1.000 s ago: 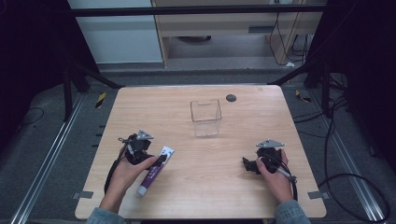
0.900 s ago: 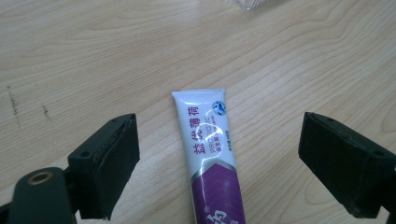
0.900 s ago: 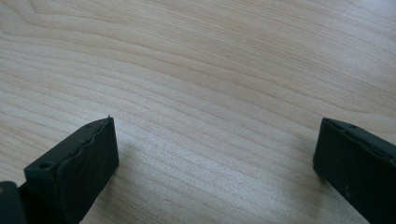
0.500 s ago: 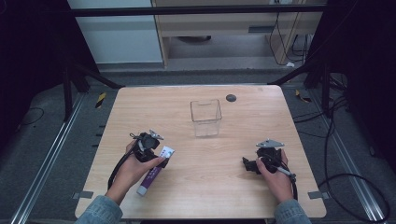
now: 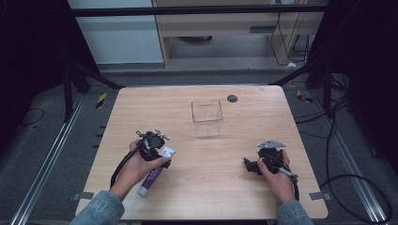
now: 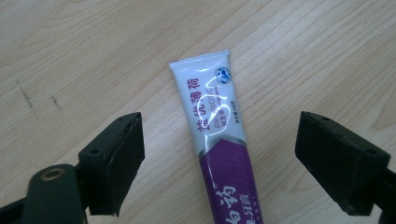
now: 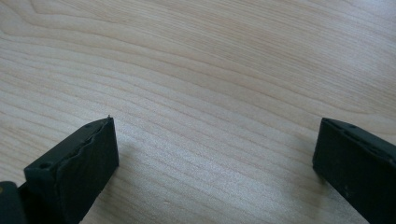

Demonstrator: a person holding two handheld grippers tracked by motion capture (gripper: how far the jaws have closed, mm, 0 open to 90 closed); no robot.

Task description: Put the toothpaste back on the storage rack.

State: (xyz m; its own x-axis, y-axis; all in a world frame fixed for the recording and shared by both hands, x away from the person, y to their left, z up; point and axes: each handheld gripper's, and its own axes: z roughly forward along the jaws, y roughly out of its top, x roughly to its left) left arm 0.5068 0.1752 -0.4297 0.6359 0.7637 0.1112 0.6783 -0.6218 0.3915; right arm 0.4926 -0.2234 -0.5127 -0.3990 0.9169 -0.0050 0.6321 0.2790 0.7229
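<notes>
Item: toothpaste tube (image 6: pixel 218 140), white at its flat crimped end, purple lower down, printed lettering along its length.
Tube position: lying flat on the surface (image 5: pixel 211 187), front-left area in the high view, crimped end pointing away from the person, cap end nearer the front edge.
Left gripper (image 5: pixel 157 147): held in the left hand (image 5: pixel 136 166), poised directly over the upper part of the tube.
Left jaws: spread wide, one on either side of the tube, clear wood showing between each pad and the tube; they have just been closing a little, and neither pad touches the tube.
Right gripper (image 5: pixel 253 165): held in the right hand (image 5: pixel 277 176) at the front-right of the surface, well apart from the tube.
Right jaws: spread wide over bare wood grain, nothing between them.
Clear container (image 5: pixel 206 117): small transparent open-topped box, upright near the middle of the surface, beyond both grippers.
Dark disc (image 5: pixel 232 98): small round object near the far edge, just behind and right of the container.
Sleeves: denim cuffs at the bottom edge of the high view.
</notes>
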